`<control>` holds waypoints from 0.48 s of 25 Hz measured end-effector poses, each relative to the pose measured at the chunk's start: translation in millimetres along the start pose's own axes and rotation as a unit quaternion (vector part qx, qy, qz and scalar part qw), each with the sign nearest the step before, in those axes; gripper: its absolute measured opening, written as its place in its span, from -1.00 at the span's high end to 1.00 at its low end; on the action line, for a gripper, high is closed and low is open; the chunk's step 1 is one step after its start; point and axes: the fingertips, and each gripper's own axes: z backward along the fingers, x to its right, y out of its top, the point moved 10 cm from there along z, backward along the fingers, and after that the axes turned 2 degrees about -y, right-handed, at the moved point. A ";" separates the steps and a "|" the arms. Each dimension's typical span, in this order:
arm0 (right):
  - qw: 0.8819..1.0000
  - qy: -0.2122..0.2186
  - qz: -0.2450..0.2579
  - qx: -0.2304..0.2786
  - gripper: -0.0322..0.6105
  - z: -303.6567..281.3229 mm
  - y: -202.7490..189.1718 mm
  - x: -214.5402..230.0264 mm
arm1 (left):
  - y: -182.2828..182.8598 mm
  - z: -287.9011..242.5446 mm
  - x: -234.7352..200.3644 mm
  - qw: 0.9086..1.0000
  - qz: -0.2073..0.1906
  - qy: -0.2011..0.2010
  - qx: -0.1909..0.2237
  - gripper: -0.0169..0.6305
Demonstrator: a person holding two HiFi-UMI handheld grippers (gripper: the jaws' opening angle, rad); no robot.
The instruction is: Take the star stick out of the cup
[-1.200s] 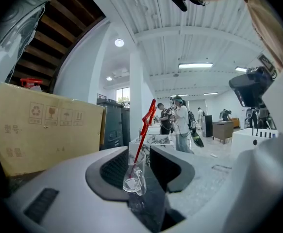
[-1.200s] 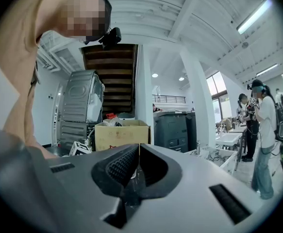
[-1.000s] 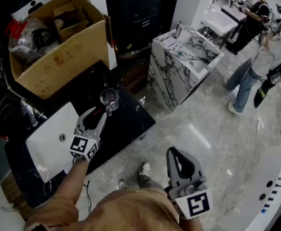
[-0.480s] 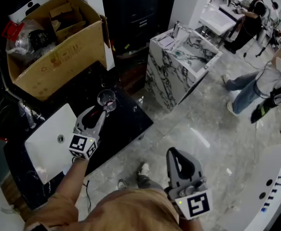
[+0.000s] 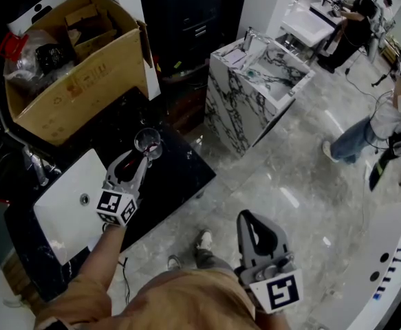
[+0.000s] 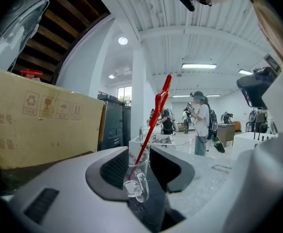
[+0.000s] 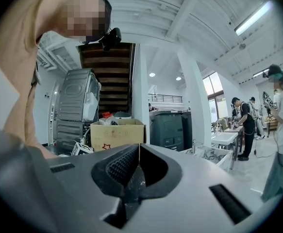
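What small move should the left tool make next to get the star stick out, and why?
Probably close the left tool gently on the cup to steady it: its jaws stand apart with the cup between their tips, and the red star stick leans out above. The right tool is shut, empty.

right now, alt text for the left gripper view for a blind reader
A clear glass cup holding a red star stick stands between the open jaws of the left gripper. A cardboard box is at left; people stand farther back.
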 end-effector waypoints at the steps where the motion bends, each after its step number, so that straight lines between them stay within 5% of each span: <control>1: 1.000 -0.001 0.000 0.000 0.89 0.1 0.4 0.4 | 0.4 -0.6 -0.2 1.000 0.000 0.000 0.000 0.57; 12: 1.000 -0.004 -0.002 0.000 0.89 -0.2 -1.7 4.1 | 0.4 -5.2 -2.2 1.000 0.003 0.006 0.002 0.57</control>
